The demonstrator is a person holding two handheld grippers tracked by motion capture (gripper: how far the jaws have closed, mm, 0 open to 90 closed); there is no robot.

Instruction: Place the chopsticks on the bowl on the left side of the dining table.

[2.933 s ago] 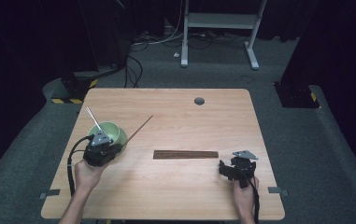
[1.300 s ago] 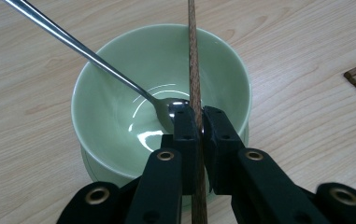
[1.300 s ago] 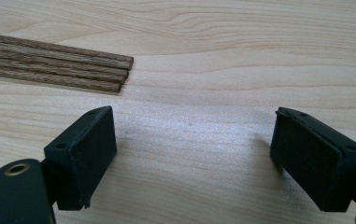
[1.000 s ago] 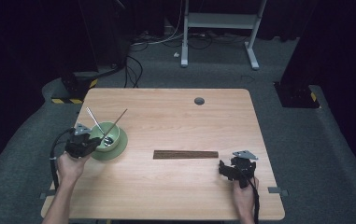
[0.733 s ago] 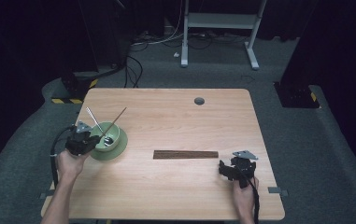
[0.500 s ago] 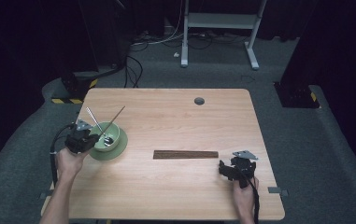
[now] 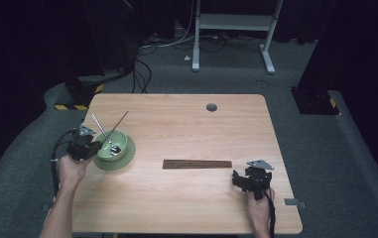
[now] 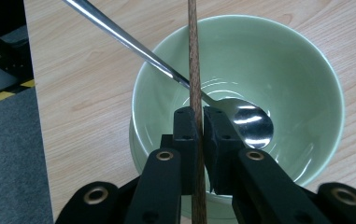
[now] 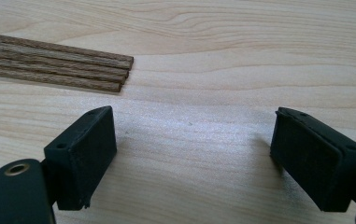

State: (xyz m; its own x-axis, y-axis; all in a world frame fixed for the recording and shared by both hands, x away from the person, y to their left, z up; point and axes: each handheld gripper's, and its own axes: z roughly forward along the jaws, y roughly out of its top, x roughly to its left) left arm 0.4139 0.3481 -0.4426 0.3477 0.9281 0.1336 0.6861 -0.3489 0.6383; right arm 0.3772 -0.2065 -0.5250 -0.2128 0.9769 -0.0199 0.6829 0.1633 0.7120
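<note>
A pale green bowl [image 7: 119, 141] sits on a matching saucer [image 7: 122, 159] at the table's left. A metal spoon [image 7: 99, 125] rests in it, its handle leaning up and to the left. My left gripper [image 7: 96, 145] stands at the bowl's left rim, shut on a thin brown wooden stick [image 7: 120, 120] that slants up across the bowl. In the left gripper view the stick [image 8: 194, 56] runs between the shut pads [image 8: 185, 128], above the spoon [image 8: 248, 120] and the bowl [image 8: 302, 93]. My right gripper [image 7: 243, 179] rests open near the table's front right; nothing lies between its fingers [image 9: 84, 140].
A flat bundle of brown wooden sticks [image 7: 197, 164] lies at mid-table, its right end just beyond my right gripper [image 9: 194, 154]; in the right gripper view the bundle [image 9: 54, 65] is at upper left. A round cable hole [image 7: 211, 107] is near the table's far edge.
Since the earliest frame my left gripper has carried the stick from the bowl's front to its left side, so that the stick now crosses over the bowl. The right gripper has stayed put.
</note>
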